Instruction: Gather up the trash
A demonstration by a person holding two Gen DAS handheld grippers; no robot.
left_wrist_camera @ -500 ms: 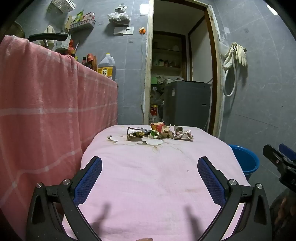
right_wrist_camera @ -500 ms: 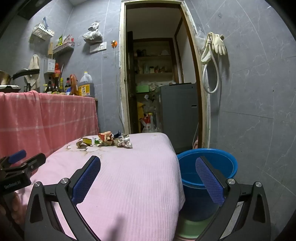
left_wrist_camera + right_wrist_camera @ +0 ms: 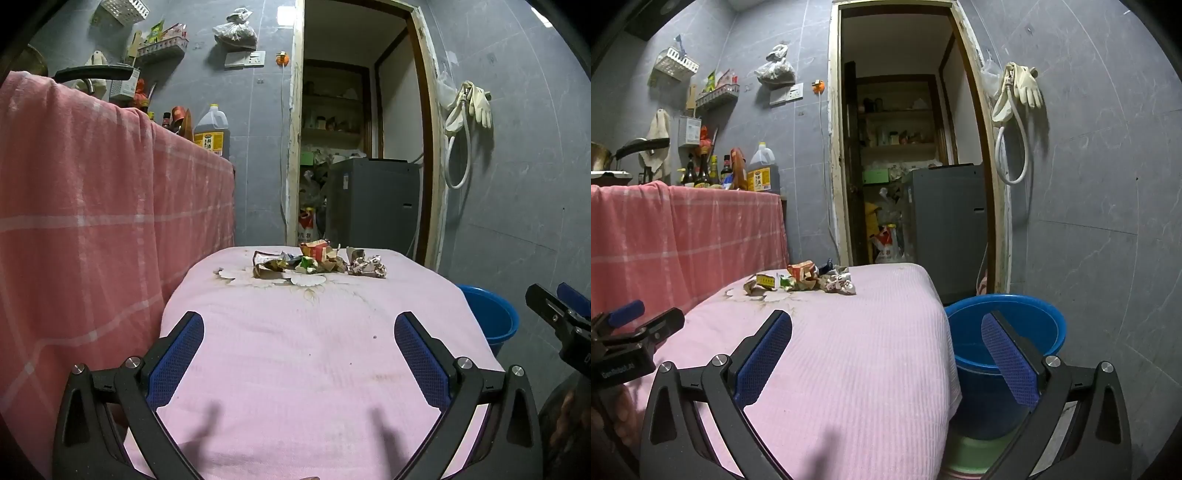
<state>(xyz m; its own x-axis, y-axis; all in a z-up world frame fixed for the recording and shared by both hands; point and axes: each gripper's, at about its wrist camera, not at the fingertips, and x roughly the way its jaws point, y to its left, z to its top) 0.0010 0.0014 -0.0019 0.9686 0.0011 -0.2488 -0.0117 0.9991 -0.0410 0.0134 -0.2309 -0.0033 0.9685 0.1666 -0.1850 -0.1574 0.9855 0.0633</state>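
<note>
Left wrist view: left gripper is hovering over the near end of the pink-covered table, jaws spread wide, nothing between them.
Right wrist view: right gripper is likewise gaping wide and carrying nothing; one finger is lying over the cloth, the other over the blue bucket.
Trash: crumpled wrappers are sitting in a loose heap straight ahead of the left gripper, at the table's far end, well apart from both grippers.
Bucket: standing on the floor just beside the table edge, below and ahead of the right gripper (likely the drop point).
Risk: the pieces are looking light and tangled, so a pinch may be lifting only one and scattering the rest; fingers may also be snagging the cloth.
Surroundings: red checked cloth is hanging to the left gripper's left; doorway beyond the heap.
Obstruction: nothing is lying between the grippers and the heap.
</note>
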